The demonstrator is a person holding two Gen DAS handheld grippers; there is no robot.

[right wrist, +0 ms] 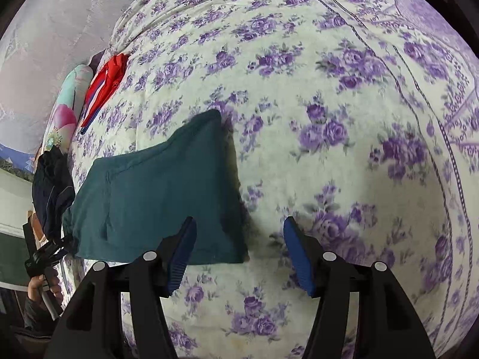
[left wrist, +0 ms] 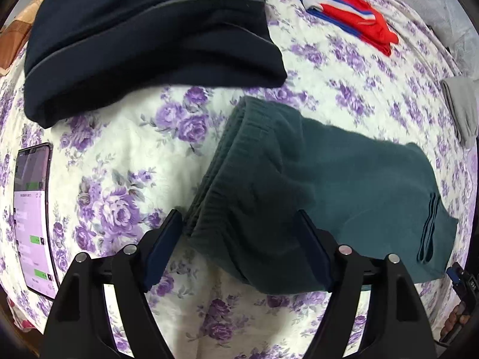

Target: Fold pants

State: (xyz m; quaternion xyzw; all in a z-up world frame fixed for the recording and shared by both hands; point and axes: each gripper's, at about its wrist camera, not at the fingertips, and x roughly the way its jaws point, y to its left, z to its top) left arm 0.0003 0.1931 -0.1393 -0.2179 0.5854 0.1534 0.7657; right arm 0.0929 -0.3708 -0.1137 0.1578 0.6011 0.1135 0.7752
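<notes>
Left claw [left wrist: 239, 233] spread above green pants [left wrist: 329, 191] waistband, apparently not touching

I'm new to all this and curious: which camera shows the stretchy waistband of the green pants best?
The left wrist view: the ribbed waistband lies close ahead, between the open left gripper fingers. The right wrist view shows only the green pants as smooth folded fabric, no waistband.

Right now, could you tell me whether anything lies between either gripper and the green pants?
Nothing visible does. The left gripper is open right over the waistband of the green pants, and only bare bedspread separates the open right gripper from their edge.
</notes>
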